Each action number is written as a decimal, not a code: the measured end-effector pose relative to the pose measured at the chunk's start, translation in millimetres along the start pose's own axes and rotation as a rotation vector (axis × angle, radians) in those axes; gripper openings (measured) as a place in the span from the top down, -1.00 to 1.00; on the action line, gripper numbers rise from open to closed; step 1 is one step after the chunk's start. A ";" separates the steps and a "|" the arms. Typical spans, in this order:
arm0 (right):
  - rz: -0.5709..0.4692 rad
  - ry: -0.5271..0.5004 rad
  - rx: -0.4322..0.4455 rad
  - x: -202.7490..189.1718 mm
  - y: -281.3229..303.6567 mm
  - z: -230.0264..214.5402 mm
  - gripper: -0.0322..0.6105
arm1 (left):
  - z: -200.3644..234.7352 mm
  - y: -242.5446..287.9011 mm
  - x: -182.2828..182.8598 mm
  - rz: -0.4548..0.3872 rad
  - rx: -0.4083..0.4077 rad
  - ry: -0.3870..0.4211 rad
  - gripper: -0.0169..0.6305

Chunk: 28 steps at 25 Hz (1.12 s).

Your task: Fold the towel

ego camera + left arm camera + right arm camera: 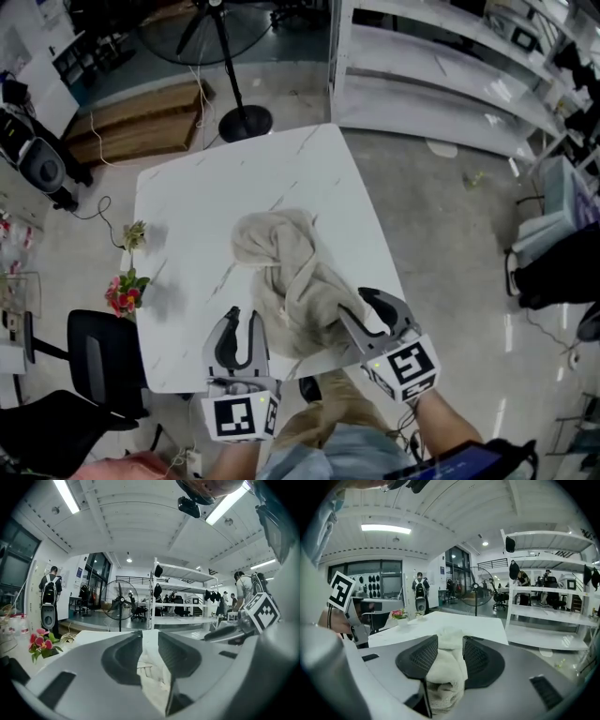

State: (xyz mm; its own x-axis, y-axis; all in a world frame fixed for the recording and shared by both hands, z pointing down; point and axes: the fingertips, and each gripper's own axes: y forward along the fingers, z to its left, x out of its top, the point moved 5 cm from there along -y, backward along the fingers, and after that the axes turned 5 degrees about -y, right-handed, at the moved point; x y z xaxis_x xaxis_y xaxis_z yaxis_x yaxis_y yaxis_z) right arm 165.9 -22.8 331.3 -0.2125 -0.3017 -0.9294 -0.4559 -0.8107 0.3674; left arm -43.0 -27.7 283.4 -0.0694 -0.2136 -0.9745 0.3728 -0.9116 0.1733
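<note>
A beige towel (286, 272) lies crumpled on the white marble-look table (206, 206), bunched toward the near edge. My left gripper (244, 317) sits at the towel's near left corner. In the left gripper view its jaws (149, 644) stand narrow, with towel cloth (152, 677) pinched in the gap. My right gripper (352, 302) is at the towel's near right side. In the right gripper view its jaws (451, 641) stand wide, and a thick fold of towel (445, 667) lies loosely between the pads.
A pink flower arrangement (125, 292) and a small plant (134, 234) stand at the table's left edge. A black chair (94, 361) is left of the table, a fan stand (244, 122) behind it, and white shelving (441, 84) at the back right.
</note>
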 end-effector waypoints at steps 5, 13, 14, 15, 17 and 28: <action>-0.031 -0.038 0.010 16.8 5.7 -8.2 0.36 | -13.0 10.0 -15.2 0.037 -0.032 -0.015 0.60; 0.000 -0.029 0.027 -0.6 14.6 -22.3 0.37 | -26.5 43.5 -92.6 0.213 -0.104 -0.116 0.29; 0.008 -0.026 0.028 -4.7 15.8 -24.1 0.37 | -26.9 48.1 -100.4 0.233 -0.116 -0.139 0.27; 0.017 -0.022 0.029 -8.4 17.0 -25.5 0.37 | -26.8 52.7 -107.4 0.252 -0.125 -0.158 0.25; 0.030 -0.013 0.029 -13.6 19.3 -28.5 0.38 | -26.2 62.0 -117.6 0.290 -0.135 -0.184 0.16; 0.027 -0.012 0.035 -6.4 27.8 -41.5 0.38 | -18.6 68.3 -110.7 0.390 -0.098 -0.160 0.75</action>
State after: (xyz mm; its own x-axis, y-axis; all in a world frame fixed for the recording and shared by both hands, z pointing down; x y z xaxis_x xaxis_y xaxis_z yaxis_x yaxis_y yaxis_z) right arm 190.4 -64.2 346.0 -0.2353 -0.3171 -0.9188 -0.4796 -0.7843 0.3935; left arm 7.4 -59.8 400.4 -0.0456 -0.5945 -0.8028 0.4851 -0.7157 0.5024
